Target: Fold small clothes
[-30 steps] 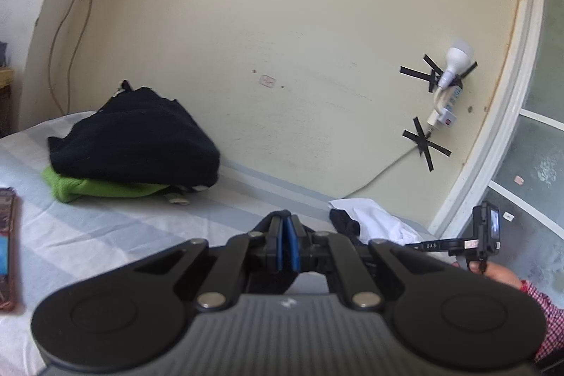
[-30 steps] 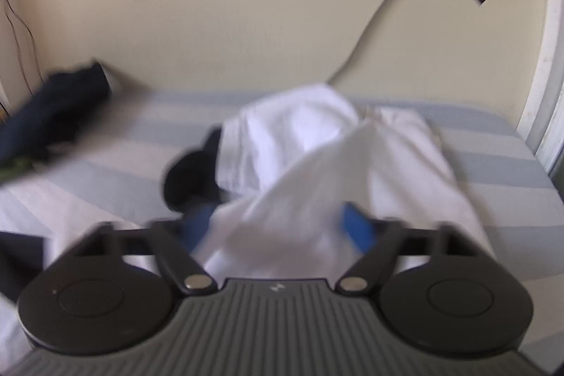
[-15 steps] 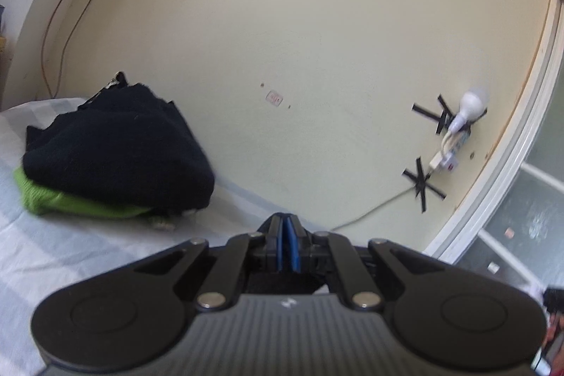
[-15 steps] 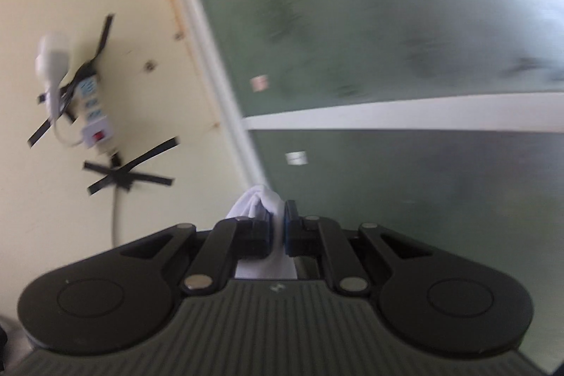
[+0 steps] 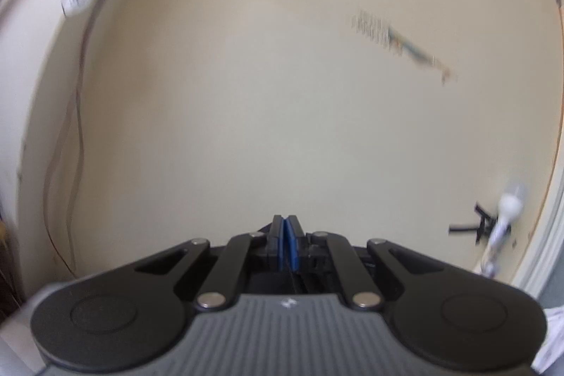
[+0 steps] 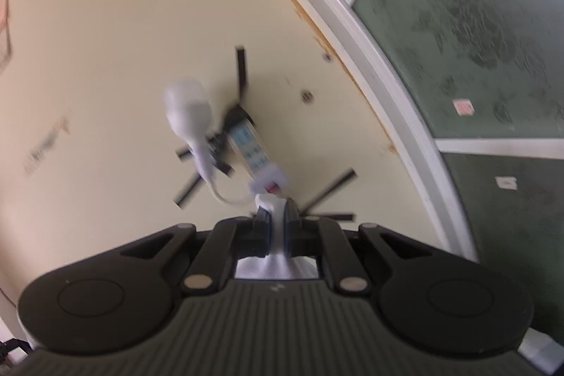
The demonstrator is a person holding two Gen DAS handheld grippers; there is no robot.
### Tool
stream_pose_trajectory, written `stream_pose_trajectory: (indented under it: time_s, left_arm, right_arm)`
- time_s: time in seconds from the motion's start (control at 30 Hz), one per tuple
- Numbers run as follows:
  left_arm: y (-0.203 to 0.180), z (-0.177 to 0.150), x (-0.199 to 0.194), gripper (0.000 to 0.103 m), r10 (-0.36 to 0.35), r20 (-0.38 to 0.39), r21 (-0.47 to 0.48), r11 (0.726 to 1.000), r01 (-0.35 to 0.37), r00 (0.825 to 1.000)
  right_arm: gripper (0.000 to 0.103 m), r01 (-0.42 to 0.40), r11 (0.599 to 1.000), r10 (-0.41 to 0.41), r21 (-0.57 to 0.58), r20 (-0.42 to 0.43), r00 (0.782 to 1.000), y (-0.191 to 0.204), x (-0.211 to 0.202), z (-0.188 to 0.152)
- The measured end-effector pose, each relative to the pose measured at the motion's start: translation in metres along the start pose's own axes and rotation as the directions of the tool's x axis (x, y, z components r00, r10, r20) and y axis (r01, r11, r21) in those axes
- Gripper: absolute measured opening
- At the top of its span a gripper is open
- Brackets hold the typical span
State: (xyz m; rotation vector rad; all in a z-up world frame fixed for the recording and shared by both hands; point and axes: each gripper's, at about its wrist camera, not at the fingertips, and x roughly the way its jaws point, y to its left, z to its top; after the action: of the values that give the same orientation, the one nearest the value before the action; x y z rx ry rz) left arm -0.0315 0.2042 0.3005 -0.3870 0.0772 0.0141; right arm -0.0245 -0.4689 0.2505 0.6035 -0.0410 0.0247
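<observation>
Since the bed and clothes piles have dropped from view, a white cloth (image 6: 276, 228) is judged lifted, clamped in the right gripper (image 6: 276, 217); left gripper (image 5: 286, 235) closed, empty.

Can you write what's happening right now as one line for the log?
right gripper: shut on white cloth | left gripper: shut, nothing between its fingers | both face wall

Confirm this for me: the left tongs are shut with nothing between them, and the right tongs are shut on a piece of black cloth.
Not quite. The cloth pinched in the right tongs is white, not black, as the right wrist view shows. The rest stands: the left tongs are shut, blue pads pressed together with nothing between them.
</observation>
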Motion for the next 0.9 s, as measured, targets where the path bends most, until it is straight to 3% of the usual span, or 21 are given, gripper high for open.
stream_pose_trajectory:
  time_s: [0.1,0.2,0.3,0.33,0.37,0.4,0.47,0.5,0.53,0.6,0.7,0.77,0.83,0.9]
  left_arm:
    - [0.013,0.006,-0.043,0.003,0.039,0.087,0.020,0.999,-0.041,0.995]
    - [0.027,-0.012,-0.080,0.003,0.064,0.093,0.027,0.997,-0.066,0.994]
    - [0.040,-0.051,-0.111,0.003,0.209,0.102,0.030,0.977,-0.213,0.972]
    - [0.047,-0.064,-0.118,0.003,0.262,0.070,0.025,0.964,-0.265,0.962]
    - [0.054,-0.078,-0.119,0.003,0.293,0.023,0.006,0.956,-0.293,0.956]
    - [0.064,-0.091,-0.116,0.003,0.304,-0.051,-0.020,0.952,-0.306,0.951]
    - [0.079,-0.116,-0.106,0.003,0.296,-0.186,-0.069,0.947,-0.313,0.937]
    - [0.080,-0.125,-0.100,0.003,0.290,-0.226,-0.080,0.946,-0.315,0.930]
    - [0.078,-0.134,-0.096,0.003,0.283,-0.254,-0.071,0.948,-0.310,0.925]
    - [0.061,-0.145,-0.081,0.003,0.247,-0.287,-0.030,0.963,-0.267,0.925]
    - [0.023,-0.161,-0.054,0.015,0.131,-0.357,0.053,0.991,-0.120,0.925]
    - [-0.018,-0.184,-0.025,0.020,0.068,-0.413,0.143,0.990,-0.009,0.908]
    - [-0.054,-0.215,0.004,0.027,0.024,-0.485,0.223,0.970,0.097,0.874]
    - [-0.080,-0.249,0.027,0.041,0.010,-0.566,0.274,0.945,0.177,0.824]
  right_arm:
    - [0.010,-0.004,1.000,0.004,0.015,-0.010,1.000,-0.007,-0.022,-0.011]
    - [0.011,0.051,0.998,-0.048,0.035,-0.093,0.995,-0.023,-0.044,-0.044]
    - [0.018,0.105,0.994,-0.092,0.039,-0.238,0.967,-0.060,-0.065,-0.087]
    - [0.018,0.139,0.990,-0.132,0.005,-0.288,0.948,-0.073,-0.068,-0.099]
    - [0.028,0.216,0.975,-0.222,-0.053,-0.314,0.923,-0.085,-0.071,-0.110]
    - [0.046,0.314,0.942,-0.335,-0.115,-0.320,0.886,-0.093,-0.071,-0.118]
    - [0.049,0.492,0.853,-0.522,-0.175,-0.293,0.801,-0.104,-0.066,-0.123]
    - [0.049,0.518,0.840,-0.542,-0.163,-0.282,0.792,-0.105,-0.063,-0.122]
    - [0.049,0.503,0.854,-0.518,-0.129,-0.279,0.808,-0.101,-0.058,-0.121]
    - [0.049,0.398,0.912,-0.409,-0.100,-0.301,0.862,-0.080,-0.037,-0.123]
    - [0.056,0.222,0.940,-0.305,-0.257,-0.350,0.885,-0.029,0.013,-0.147]
    - [0.078,0.116,0.914,-0.275,-0.388,-0.385,0.881,0.006,0.056,-0.175]
    - [0.083,0.063,0.883,-0.287,-0.466,-0.428,0.857,0.024,0.101,-0.201]
    - [0.083,0.002,0.864,-0.306,-0.503,-0.522,0.796,0.025,0.144,-0.228]
